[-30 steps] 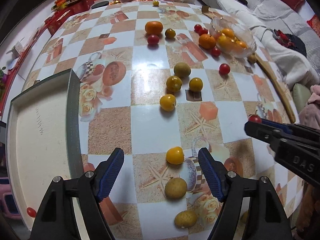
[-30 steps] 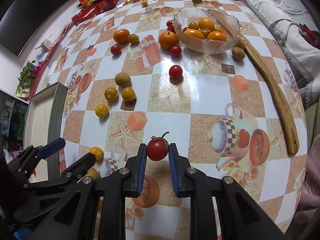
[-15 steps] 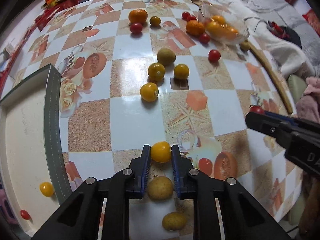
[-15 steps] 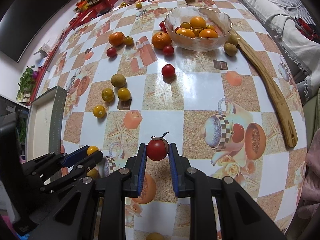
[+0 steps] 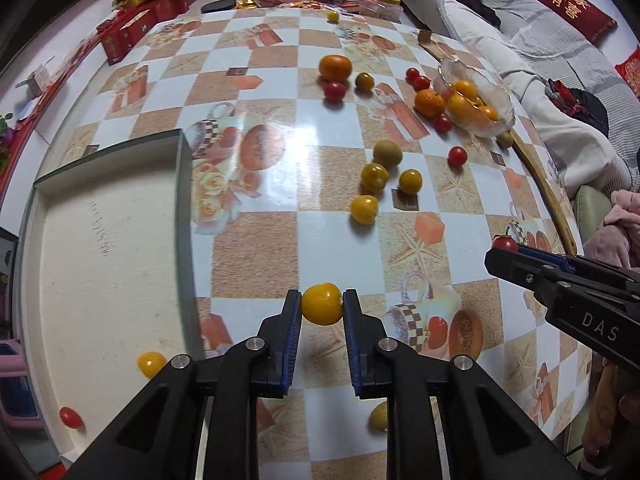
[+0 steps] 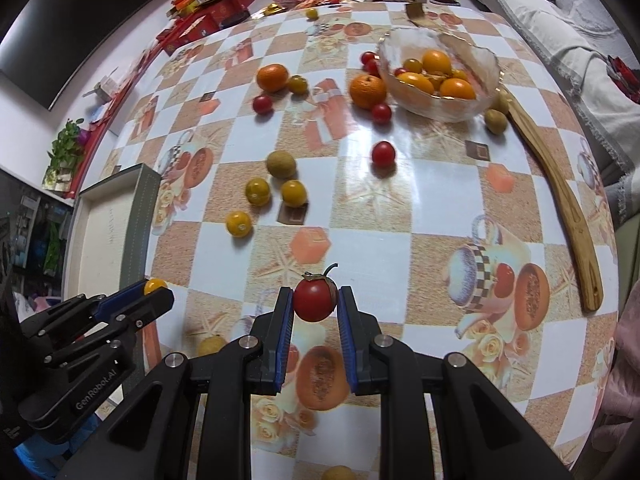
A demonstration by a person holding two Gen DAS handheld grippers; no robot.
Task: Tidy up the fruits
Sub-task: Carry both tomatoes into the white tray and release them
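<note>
The left gripper point(image 5: 322, 306) clamps a yellow cherry tomato point(image 5: 322, 304) between its blue pads, above the checkered tablecloth point(image 5: 256, 256). The right gripper point(image 6: 315, 306) grips a red cherry tomato point(image 6: 314, 300) with its stem on. Beneath the left gripper's arms a yellowish fruit point(image 5: 378, 416) is half hidden. At the left, the shallow box point(image 5: 100, 264) is cut off by the frame edge; it holds one yellow tomato point(image 5: 151, 363) and one red tomato point(image 5: 71, 417). Farther off, loose fruit is scattered before a glass bowl point(image 6: 440, 74) of oranges, beside a wooden spatula point(image 6: 560, 200).

Glossy smooth tablecloth point(image 6: 400, 216); clear glass bowl point(image 6: 440, 108); matt wooden stick point(image 6: 560, 196); shiny smooth tomato point(image 6: 315, 300).
</note>
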